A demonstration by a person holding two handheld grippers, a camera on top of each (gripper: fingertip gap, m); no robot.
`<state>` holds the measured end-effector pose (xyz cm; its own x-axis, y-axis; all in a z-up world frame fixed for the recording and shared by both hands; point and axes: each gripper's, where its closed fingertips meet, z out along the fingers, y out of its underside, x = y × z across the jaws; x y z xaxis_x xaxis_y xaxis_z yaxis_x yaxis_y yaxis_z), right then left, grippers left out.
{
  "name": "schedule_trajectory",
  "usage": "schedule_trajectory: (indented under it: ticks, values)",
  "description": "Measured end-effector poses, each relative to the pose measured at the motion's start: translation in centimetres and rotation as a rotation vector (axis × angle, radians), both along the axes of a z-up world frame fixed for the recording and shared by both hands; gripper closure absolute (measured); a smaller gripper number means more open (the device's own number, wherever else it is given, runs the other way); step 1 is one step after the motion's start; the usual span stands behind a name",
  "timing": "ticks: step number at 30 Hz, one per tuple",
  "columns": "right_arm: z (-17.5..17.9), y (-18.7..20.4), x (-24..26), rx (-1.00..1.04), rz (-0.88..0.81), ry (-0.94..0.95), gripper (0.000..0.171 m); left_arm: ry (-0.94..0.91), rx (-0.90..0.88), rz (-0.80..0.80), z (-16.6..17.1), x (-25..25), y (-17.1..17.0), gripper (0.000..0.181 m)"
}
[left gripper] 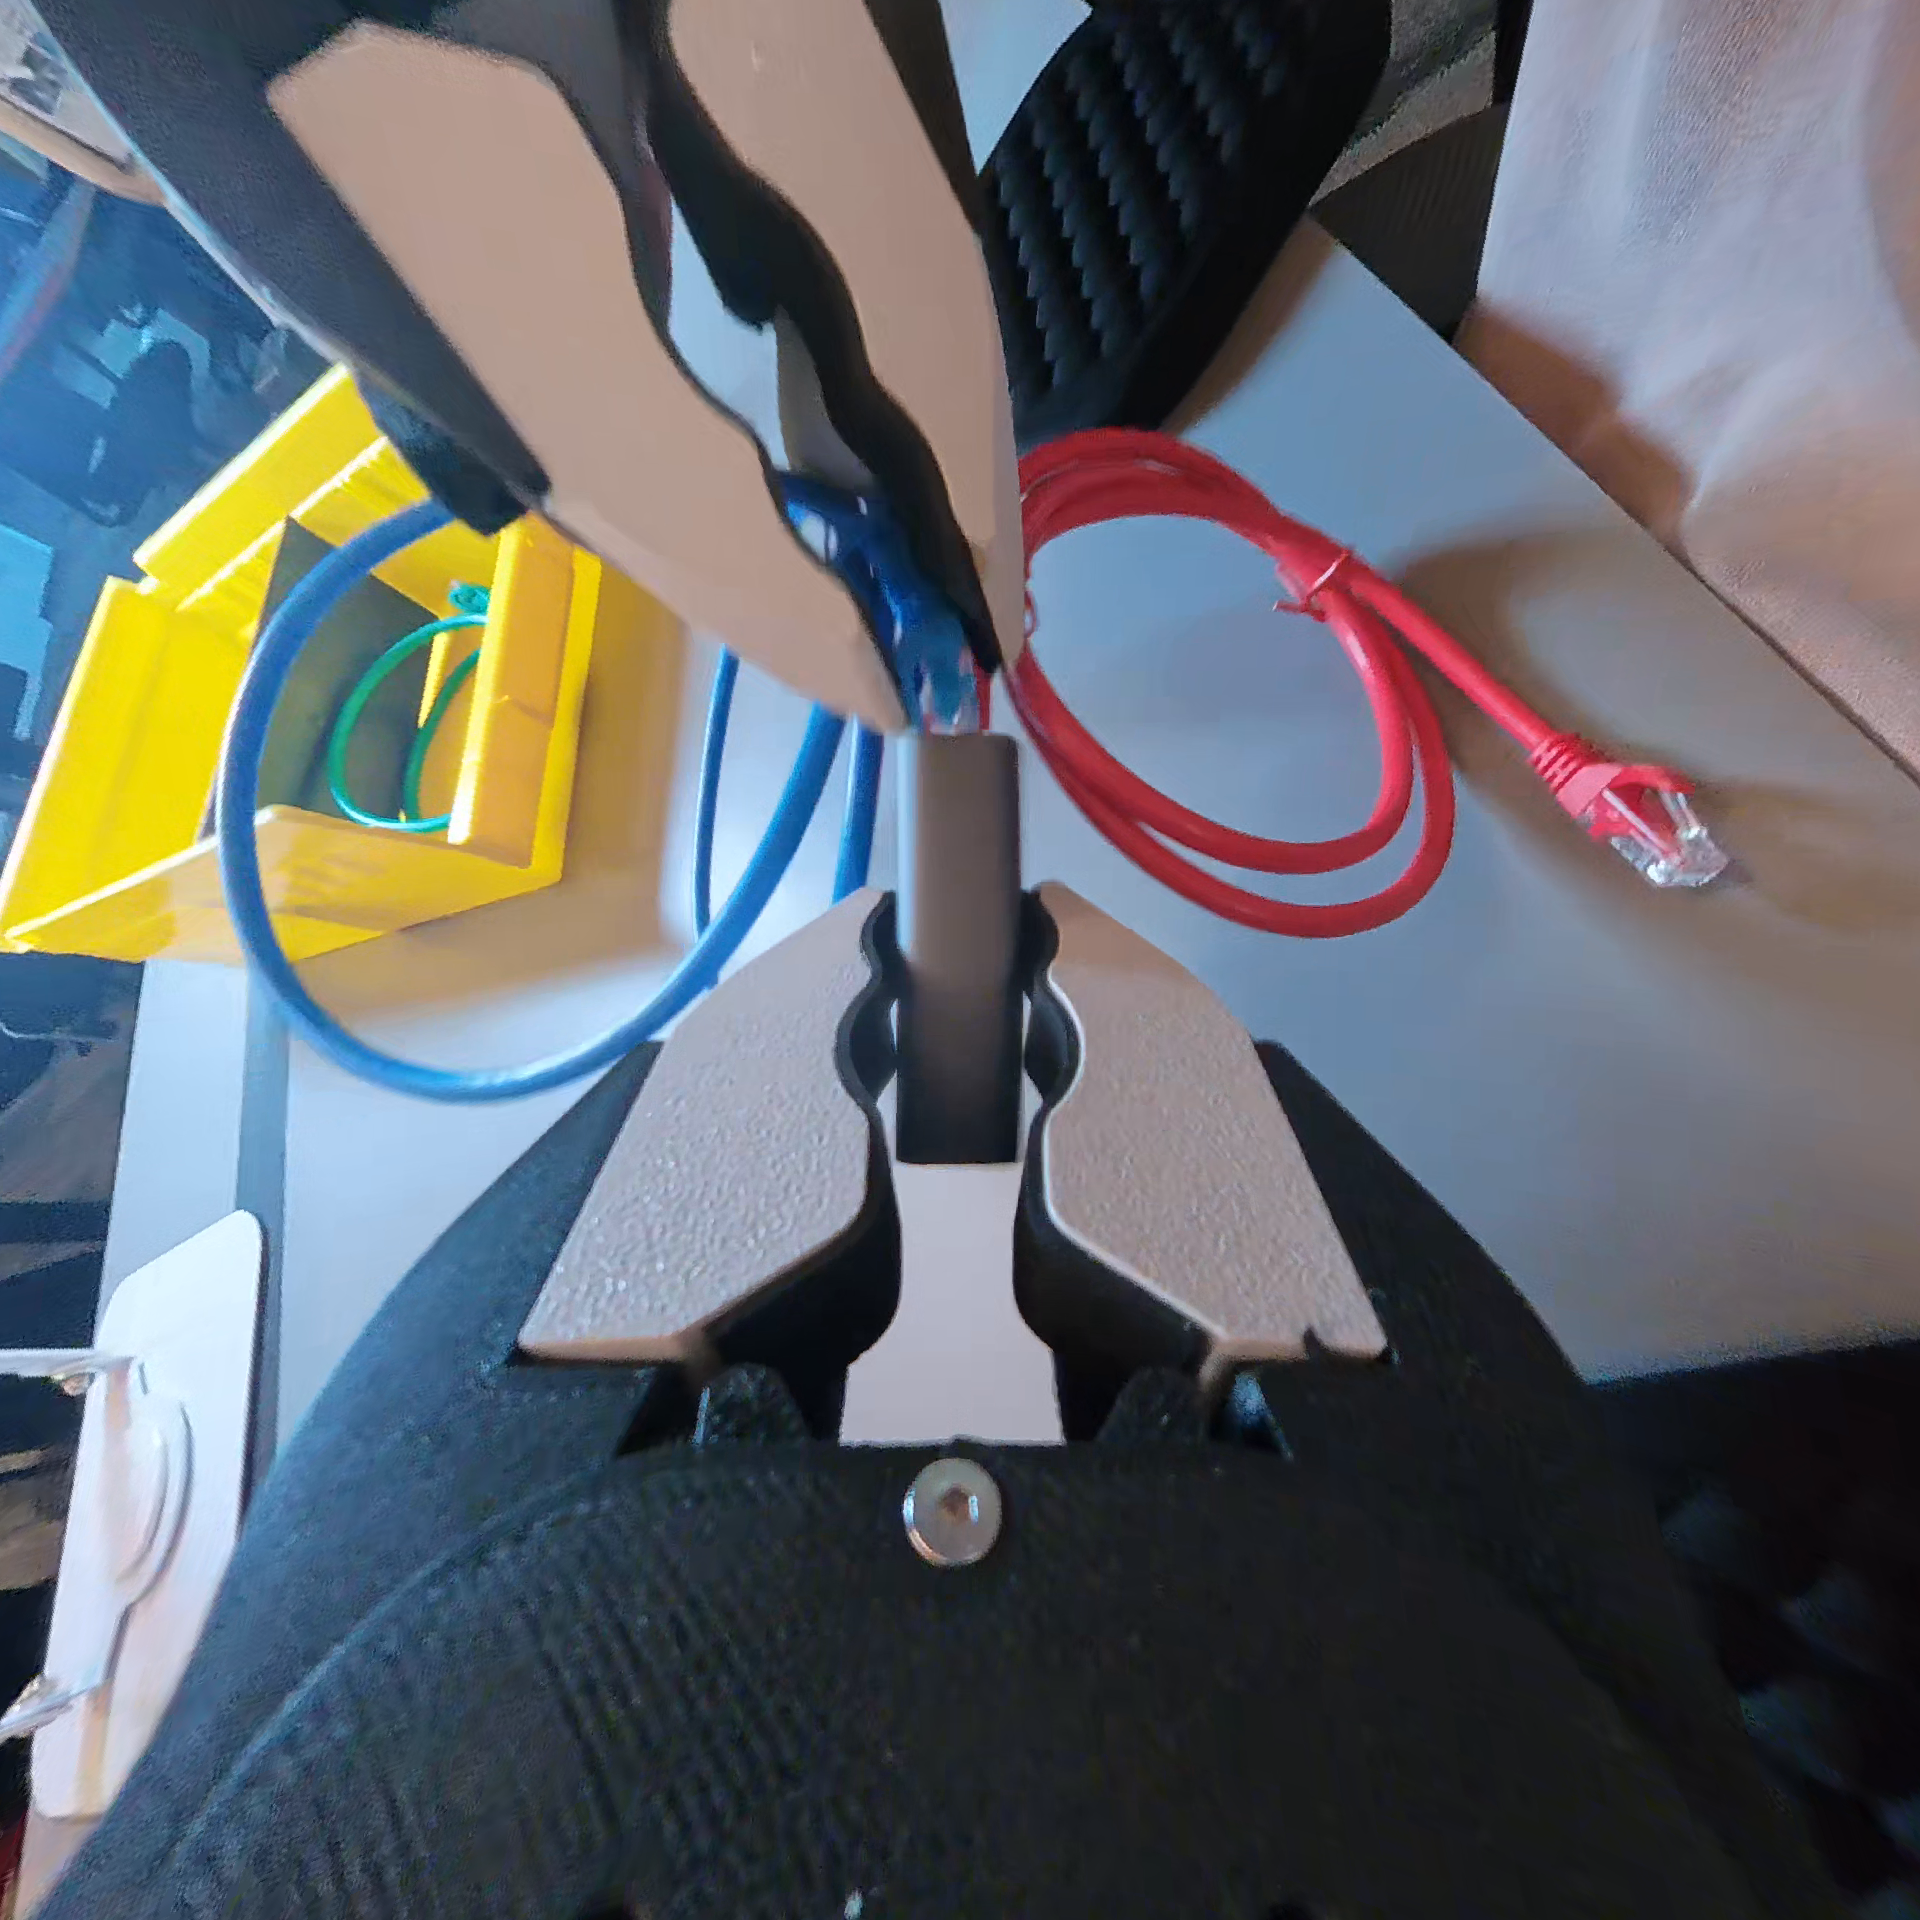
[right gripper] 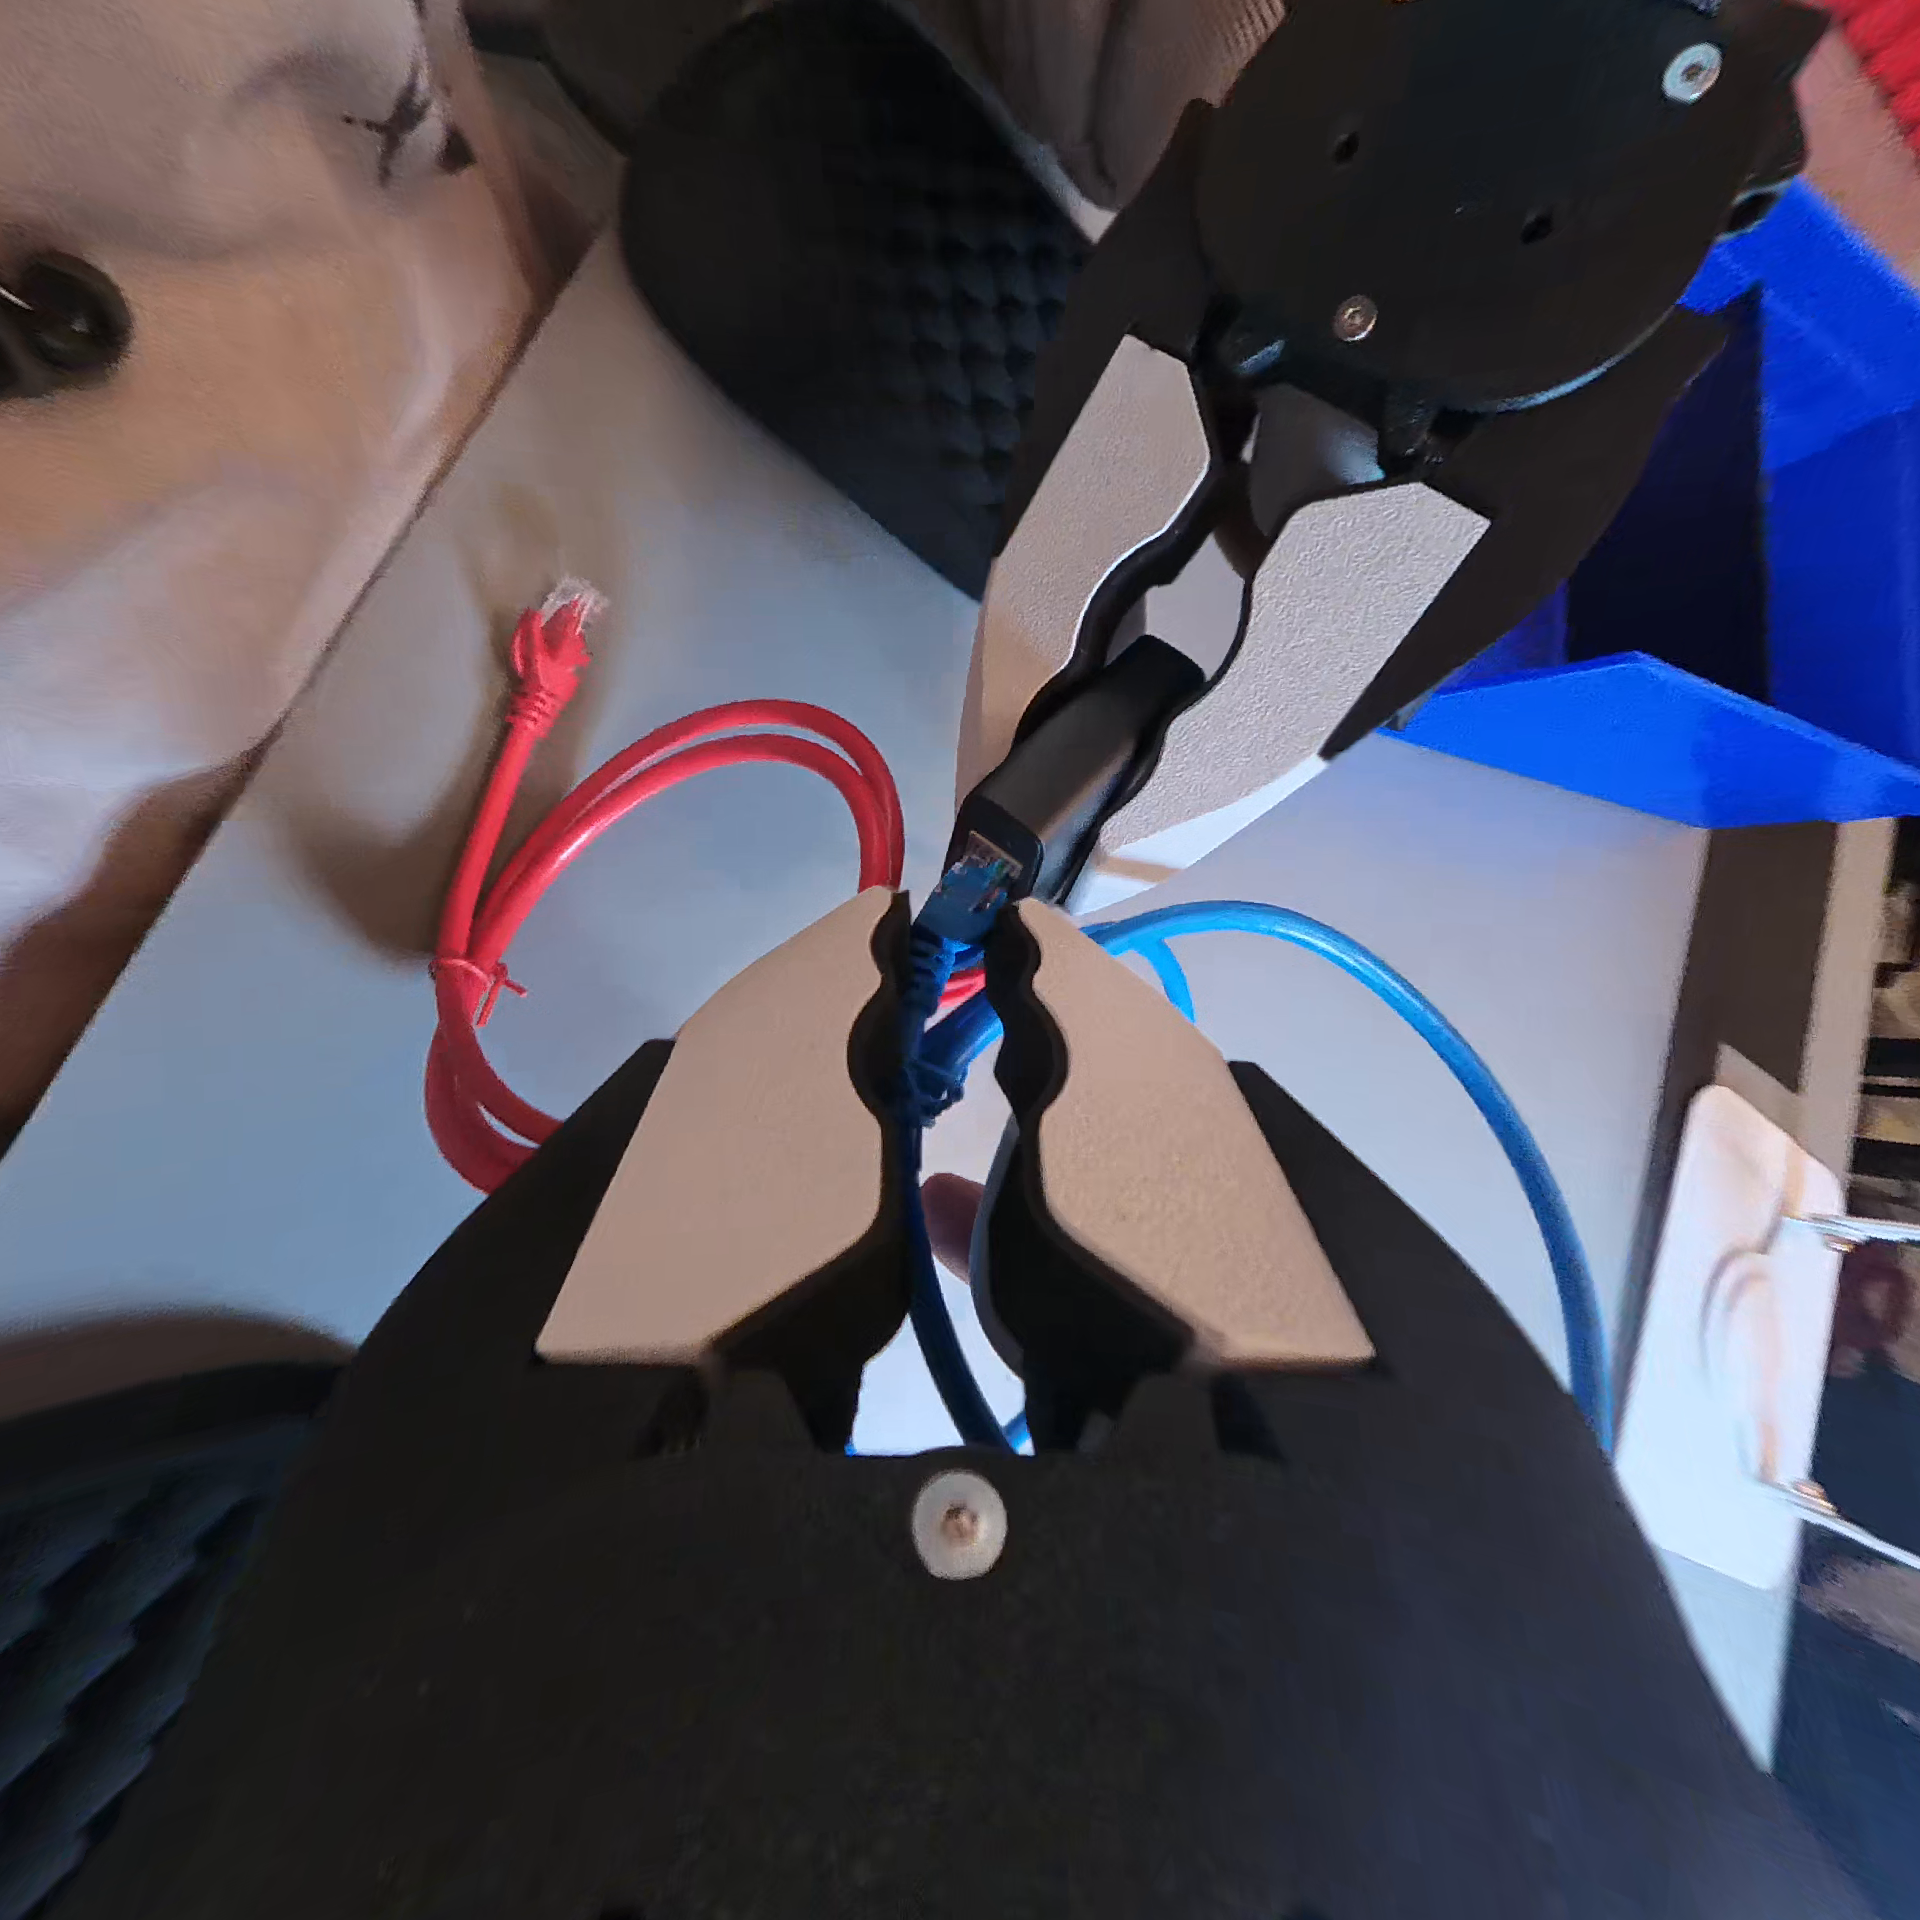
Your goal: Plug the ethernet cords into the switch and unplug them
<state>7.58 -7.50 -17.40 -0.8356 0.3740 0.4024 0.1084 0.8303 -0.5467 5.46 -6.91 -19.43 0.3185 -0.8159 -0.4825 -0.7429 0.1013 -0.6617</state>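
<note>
Above the white worktop, the left tool is clenched on a small dark grey switch, a slim block that sticks out forward past its 2 fingers. In the right wrist view the same switch points its open port down toward the right tool, which is grasping the plug end of the blue ethernet cord. The blue plug's tip sits at the mouth of the port, touching it; how far it has gone in cannot be told. From the left wrist view the right tool comes in from above, its tips meeting the far end of the switch with the blue plug between them.

The rest of the blue ethernet cord loops out over the worktop and across a yellow bin, where a green cord lies coiled inside. A red ethernet cord lies coiled and tied on the worktop just beside the tools, its clear plug free and pointing away from the coil. A blue bin stands behind the left tool in the right wrist view.
</note>
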Motion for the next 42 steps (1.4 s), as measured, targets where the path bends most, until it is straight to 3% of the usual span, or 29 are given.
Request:
schedule_trajectory:
  ticks: [2, 3, 4, 8, 12, 15, 18, 21, 25, 30, 32, 35, 42]
  values:
    - [0.1, -1.7, 2.6, -0.127, 0.091, -0.135, 0.159, 0.085, 0.023, 0.165, -1.0, -4.3, 1.6, 0.159]
    - [-0.5, -1.8, 3.1, -0.097, 0.083, -0.12, 0.159, -0.006, -0.009, 0.185, -0.7, -5.3, 1.2, 0.16]
    - [-0.7, -0.4, 2.5, -0.014, 0.034, -0.033, 0.158, -0.074, -0.009, 0.164, 0.3, -5.0, 0.3, 0.16]
    - [4.0, 6.2, 1.5, -0.068, -0.227, 0.09, 0.158, -0.002, 0.114, 0.237, 3.0, -5.3, -0.1, 0.16]
    - [5.9, 15.5, 0.8, -0.011, -0.521, 0.177, 0.158, -0.058, 0.152, 0.318, 3.9, -7.4, 0.3, 0.16]
    - [3.6, 22.5, 0.8, 0.008, -0.742, 0.092, 0.158, -0.044, 0.159, 0.334, 3.3, -7.5, 0.2, 0.16]
    - [-1.0, 27.7, 0.0, 0.01, -0.887, 0.023, 0.155, -0.046, 0.158, 0.341, 2.8, -7.3, 0.4, 0.16]
    - [-3.8, 29.8, -0.8, 0.086, -0.96, 0.017, 0.14, -0.066, 0.161, 0.365, 2.5, -7.7, 0.7, 0.16]
    - [0.1, 27.5, -2.2, -0.02, -0.941, 0.2, 0.133, -0.106, 0.178, 0.379, 2.3, -8.1, 1.0, 0.16]
    - [4.8, 15.6, -3.2, -0.363, -0.617, 0.257, 0.135, -0.148, 0.201, 0.377, 2.5, -8.0, 1.4, 0.16]
    - [4.7, 10.3, -3.3, -0.382, -0.468, 0.209, 0.134, -0.144, 0.212, 0.375, 2.4, -7.8, 1.5, 0.16]
    - [3.8, 5.3, -4.4, -0.328, -0.354, 0.181, 0.134, -0.124, 0.22, 0.372, 2.3, -7.3, 1.6, 0.16]
    - [0.5, 3.0, -7.7, -0.201, -0.406, 0.146, 0.151, -0.029, 0.232, 0.389, 1.7, -6.5, 1.5, 0.16]
